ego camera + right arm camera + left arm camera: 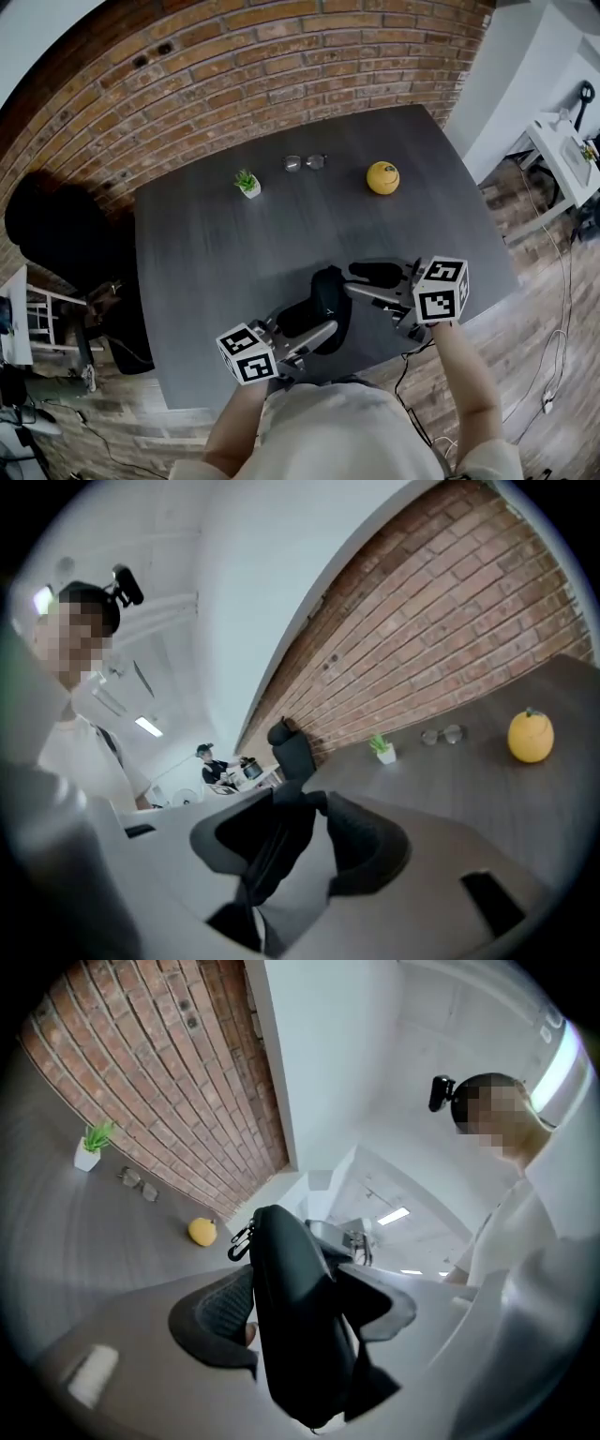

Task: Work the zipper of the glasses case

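Observation:
The black glasses case [326, 298] hangs in the air over the table's near edge, between my two grippers. My left gripper [314, 328] comes in from the lower left and is shut on the case [300, 1335], which stands on edge between its pads with a small clip [242, 1238] at its far end. My right gripper [366, 281] reaches in from the right. In the right gripper view the case's dark end [272, 841] lies between the jaws of the right gripper [300, 808]. A sliver of grey shows beside one pad [370, 846], so the jaws are open.
On the dark grey table [206, 262], near the brick wall, stand a small potted plant [247, 183], a pair of glasses [305, 162] and a yellow fruit [382, 177]. A black chair [52, 230] stands at the left, a white desk [562, 141] at the right.

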A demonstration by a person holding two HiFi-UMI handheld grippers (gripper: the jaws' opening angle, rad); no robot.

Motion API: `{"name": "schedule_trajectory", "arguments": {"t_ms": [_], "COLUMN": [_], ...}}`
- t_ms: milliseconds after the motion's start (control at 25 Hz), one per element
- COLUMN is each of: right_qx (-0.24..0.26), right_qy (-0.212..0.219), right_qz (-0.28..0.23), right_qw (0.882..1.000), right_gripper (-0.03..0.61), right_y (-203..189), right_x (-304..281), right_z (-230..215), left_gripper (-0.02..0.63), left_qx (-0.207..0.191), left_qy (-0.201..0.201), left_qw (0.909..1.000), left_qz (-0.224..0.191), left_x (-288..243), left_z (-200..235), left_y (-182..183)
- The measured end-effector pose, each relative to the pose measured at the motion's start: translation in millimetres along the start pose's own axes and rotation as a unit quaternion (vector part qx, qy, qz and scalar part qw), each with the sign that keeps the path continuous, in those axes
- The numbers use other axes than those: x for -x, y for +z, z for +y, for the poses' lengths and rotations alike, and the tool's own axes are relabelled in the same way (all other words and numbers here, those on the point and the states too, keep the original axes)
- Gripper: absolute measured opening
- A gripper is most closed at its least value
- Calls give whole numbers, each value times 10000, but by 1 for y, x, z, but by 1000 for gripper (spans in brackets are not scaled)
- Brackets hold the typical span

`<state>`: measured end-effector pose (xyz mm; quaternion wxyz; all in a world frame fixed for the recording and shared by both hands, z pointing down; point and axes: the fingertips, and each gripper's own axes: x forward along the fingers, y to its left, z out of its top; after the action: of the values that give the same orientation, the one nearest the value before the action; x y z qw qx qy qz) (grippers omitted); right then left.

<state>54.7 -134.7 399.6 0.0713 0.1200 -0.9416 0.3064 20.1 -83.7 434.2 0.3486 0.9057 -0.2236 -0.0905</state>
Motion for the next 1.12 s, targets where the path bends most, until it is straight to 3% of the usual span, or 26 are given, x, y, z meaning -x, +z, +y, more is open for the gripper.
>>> {"name": "schedule_trajectory", "arguments": {"t_ms": [240, 440, 520, 760, 1120], "right_qx": [-370, -617, -687, -1042, -1186], "right_qy": [1186, 2245, 2751, 4213, 5397], "right_qz": [117, 278, 358, 235, 45], "right_qw": [9922, 9721, 9583, 9006, 8335], "right_gripper": [190, 190, 190, 168, 101], "right_y": [20, 22, 21, 35, 43], "right_x": [9, 10, 10, 12, 8], "right_z": [34, 69, 84, 120, 155], "left_gripper": [284, 282, 282, 281, 281], "left_qx": [-196, -516, -554, -514, -287], "left_qy": [-1123, -2098, -2564, -3825, -4705], "left_qw": [9933, 9740, 9614, 9171, 8760], "left_qz": [177, 682, 834, 1000, 1022], "left_x": [24, 46, 52, 65, 71], "left_z": [-42, -76, -93, -138, -167], "left_y": [14, 19, 22, 36, 50]}}
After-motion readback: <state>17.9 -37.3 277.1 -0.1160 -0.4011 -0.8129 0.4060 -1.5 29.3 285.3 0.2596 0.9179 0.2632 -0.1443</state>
